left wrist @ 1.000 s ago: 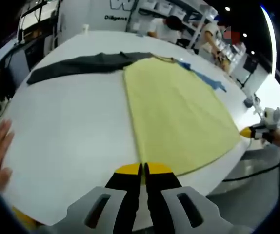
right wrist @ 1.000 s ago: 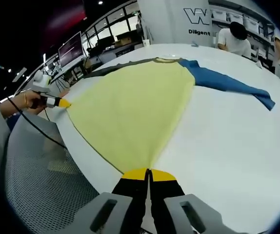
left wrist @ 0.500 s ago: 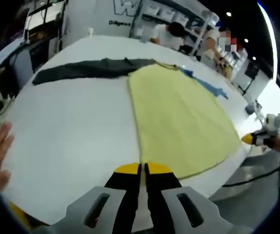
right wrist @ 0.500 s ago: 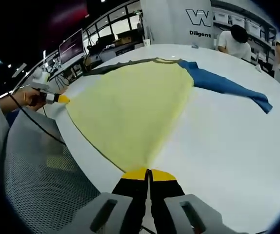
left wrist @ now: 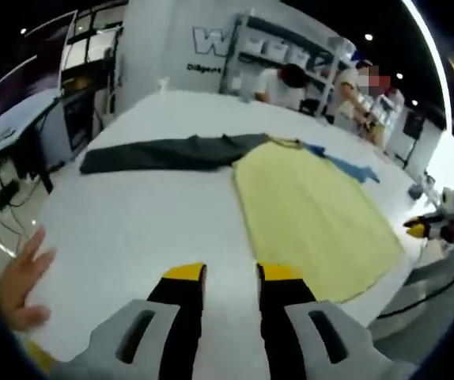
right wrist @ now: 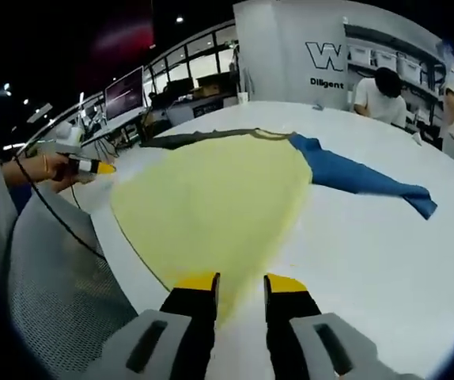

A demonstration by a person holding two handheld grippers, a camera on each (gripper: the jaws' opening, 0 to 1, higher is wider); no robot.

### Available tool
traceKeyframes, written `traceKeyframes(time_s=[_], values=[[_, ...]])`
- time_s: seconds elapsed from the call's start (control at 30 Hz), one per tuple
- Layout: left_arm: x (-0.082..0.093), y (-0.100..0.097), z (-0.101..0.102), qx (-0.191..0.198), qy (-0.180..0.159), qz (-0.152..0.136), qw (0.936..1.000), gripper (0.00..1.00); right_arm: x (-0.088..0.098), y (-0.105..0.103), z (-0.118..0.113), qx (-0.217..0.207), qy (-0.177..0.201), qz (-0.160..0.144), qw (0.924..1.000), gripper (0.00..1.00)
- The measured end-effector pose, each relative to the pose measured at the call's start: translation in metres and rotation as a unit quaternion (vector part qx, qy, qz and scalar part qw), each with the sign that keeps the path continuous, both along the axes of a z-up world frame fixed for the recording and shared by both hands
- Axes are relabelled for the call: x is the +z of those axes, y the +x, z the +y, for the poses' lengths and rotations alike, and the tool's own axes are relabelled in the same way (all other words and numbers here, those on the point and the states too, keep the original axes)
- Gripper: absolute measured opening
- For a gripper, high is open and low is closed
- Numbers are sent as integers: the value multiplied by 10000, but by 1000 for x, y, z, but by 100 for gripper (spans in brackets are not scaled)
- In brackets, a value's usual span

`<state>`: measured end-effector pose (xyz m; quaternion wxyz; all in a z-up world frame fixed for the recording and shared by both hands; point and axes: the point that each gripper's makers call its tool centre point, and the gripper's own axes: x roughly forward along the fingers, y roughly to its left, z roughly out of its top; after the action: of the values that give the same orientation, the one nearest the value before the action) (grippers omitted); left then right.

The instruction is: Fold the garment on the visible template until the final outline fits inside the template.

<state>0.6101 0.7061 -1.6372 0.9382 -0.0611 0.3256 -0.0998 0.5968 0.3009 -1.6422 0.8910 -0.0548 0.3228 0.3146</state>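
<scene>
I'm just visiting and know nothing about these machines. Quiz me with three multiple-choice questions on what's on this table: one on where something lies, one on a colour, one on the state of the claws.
1. Where does the dark sleeve lie on the white table in the left gripper view?
A. left of the yellow panel
B. on top of it
C. on the floor

2. What colour is the other sleeve?
A. red
B. blue
C. green

3. How do both claws stand?
A. shut on cloth
B. open, holding nothing
C. shut on a cable

Answers:
1 A: the dark sleeve stretches left from the yellow panel.
2 B: the blue sleeve shows plainly.
3 B: the left claw and right claw show gaps between their jaws.
</scene>
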Motion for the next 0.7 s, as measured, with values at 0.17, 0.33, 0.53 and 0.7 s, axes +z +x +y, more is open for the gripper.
traceKeyframes(time_s=[0.17,0.33,0.53,0.7], values=[[19,12,4,42,73,-414,9991,54,11,9,-2,-92,106,-281,9995,52],[21,23,16,39,289,-589,9978,74,17,16,-7,-260,245,-450,9983,67],[26,31,21,58,268,-753,9968,77,19,19,-9,-312,259,-499,9979,71],[23,43,29,79,286,-747,9968,75,23,22,-10,-326,320,-487,9978,67]])
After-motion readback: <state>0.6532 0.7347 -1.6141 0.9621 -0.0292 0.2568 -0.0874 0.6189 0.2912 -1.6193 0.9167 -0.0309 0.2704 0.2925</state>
